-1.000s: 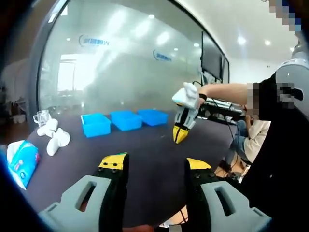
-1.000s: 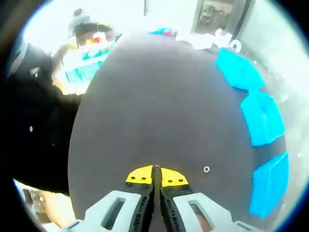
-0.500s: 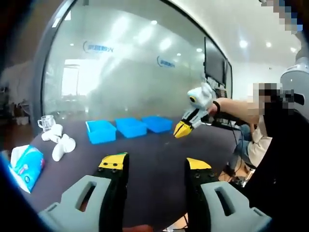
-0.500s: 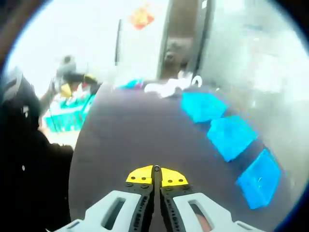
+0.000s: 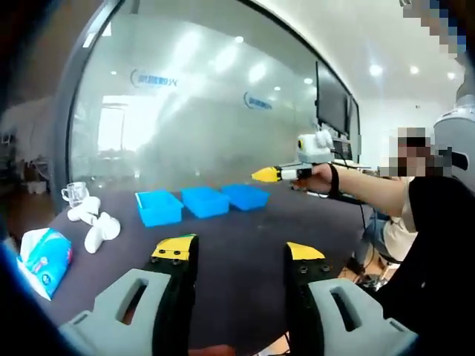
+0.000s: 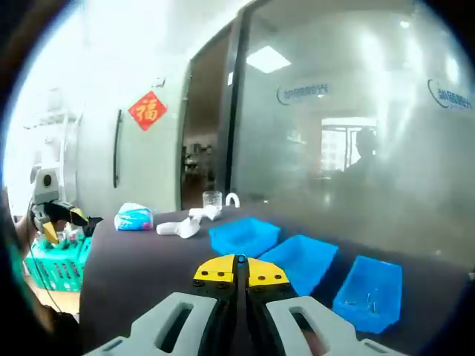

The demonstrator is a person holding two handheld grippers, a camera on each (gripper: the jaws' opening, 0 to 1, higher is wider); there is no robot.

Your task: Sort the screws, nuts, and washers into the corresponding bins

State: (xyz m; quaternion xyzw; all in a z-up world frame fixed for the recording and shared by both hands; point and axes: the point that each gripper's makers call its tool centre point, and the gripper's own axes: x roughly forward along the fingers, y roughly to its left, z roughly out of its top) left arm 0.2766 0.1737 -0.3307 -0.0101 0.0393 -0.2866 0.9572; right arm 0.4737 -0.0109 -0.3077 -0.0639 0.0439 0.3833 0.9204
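Bins: three blue bins in a row on the dark surface, before the glass wall; far-right bin in the right gripper view holds a few small fasteners.
Left gripper: jaws apart, empty, low over the near edge.
Right gripper: jaws pressed together at bin height; whether a small part is pinched, cannot tell.
Clutter: tissue pack and white cups at left.
Risk: any part carried may slip unseen, or drop into the wrong bin, the three being alike and adjoining.
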